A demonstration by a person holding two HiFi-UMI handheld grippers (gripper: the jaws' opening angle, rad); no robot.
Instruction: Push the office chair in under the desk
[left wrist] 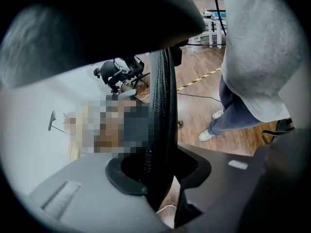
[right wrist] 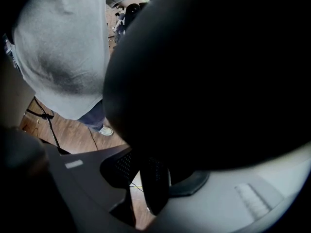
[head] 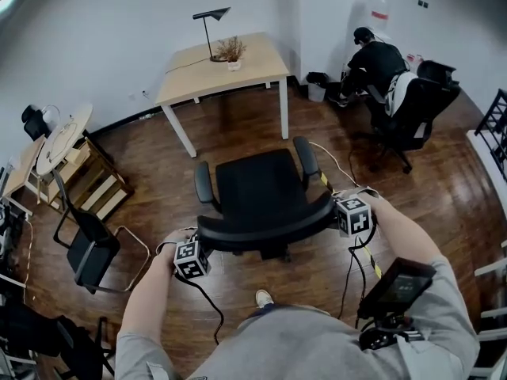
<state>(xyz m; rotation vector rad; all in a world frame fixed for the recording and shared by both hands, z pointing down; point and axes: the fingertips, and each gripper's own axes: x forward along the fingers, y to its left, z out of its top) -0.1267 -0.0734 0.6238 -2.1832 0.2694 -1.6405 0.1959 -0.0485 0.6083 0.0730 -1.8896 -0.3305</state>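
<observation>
- Dark, glossy wooden floor point(head: 158, 180) runs out to white walls. Cables and a strip of yellow-and-black tape point(head: 371, 266) trail over it on the right.
- Far left, a round pale-wood table point(head: 59, 145) and stepped wooden shelving point(head: 91, 182) are partly cut off at the picture's edge. Nearer stands a black side chair point(head: 91, 248) on a thin metal sled frame.
- The left gripper point(head: 203, 242) is at the left end of the backrest of the office chair point(head: 261, 188). Its grey fingers point(left wrist: 82, 198) are closed part-way on the edge of the black mesh, which stands between them and touches both.
- The office chair is mid-floor, near the person, with its seat facing the tabletop point(head: 238, 74) and well apart from it. It has a black padded seat, curved armrests and a curved top rail. Its base is mostly hidden under the seat.
- The tabletop is light wood on white legs and stands far off by the wall, with only bare floor between it and the chair. It carries an angular black lamp point(head: 211, 30) and a small pot of dry plant point(head: 231, 51).
- The right gripper point(head: 336, 212) is at the backrest's right end, and its fingers point(right wrist: 233, 198) likewise clamp the dark backrest edge. The top rail fills most of the right gripper view, so little else can be made out there.
- Far right, a person in black point(head: 372, 58) crouches by the wall. Beside them is a second black swivel chair point(head: 416, 113) draped with a pale garment, and a small bin point(head: 317, 89) stands near.
</observation>
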